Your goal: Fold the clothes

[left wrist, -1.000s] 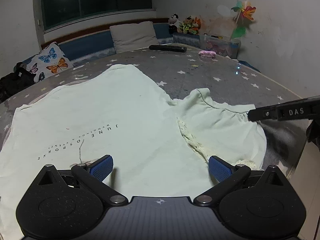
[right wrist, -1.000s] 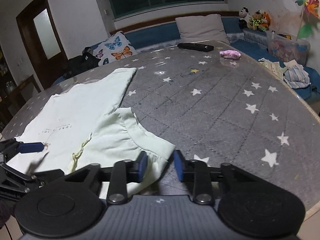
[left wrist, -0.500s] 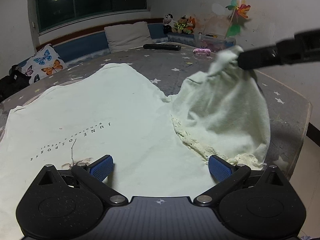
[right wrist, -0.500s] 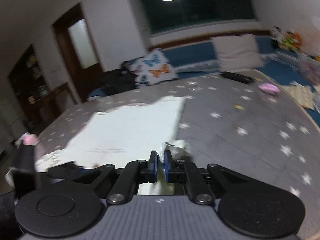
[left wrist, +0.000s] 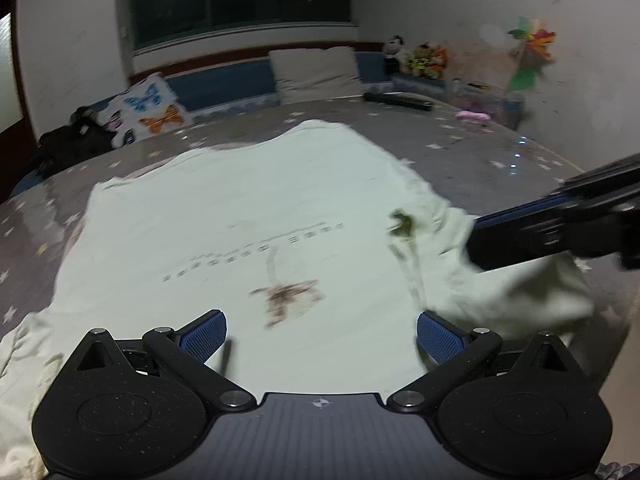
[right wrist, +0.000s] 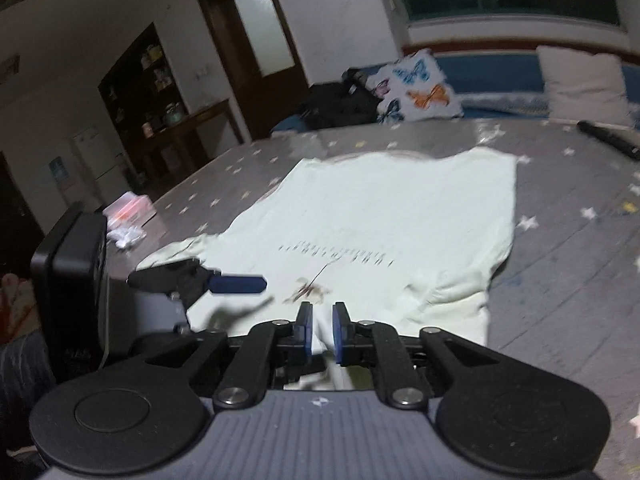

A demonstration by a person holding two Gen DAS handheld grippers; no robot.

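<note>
I carried the pale-green printed cotton T-shirt (right wrist: 384, 220) sleeve, pinched in my right gripper (right wrist: 320, 330), inward; left gripper (left wrist: 320, 334) fingers gaped, best pinning the near hem.

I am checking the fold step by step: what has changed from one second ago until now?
The right gripper closed on the sleeve, lifted it and carried it leftward over the T-shirt body. The left gripper stayed open, holding nothing, low over the shirt near its printed text. The shirt body stayed spread flat.
</note>
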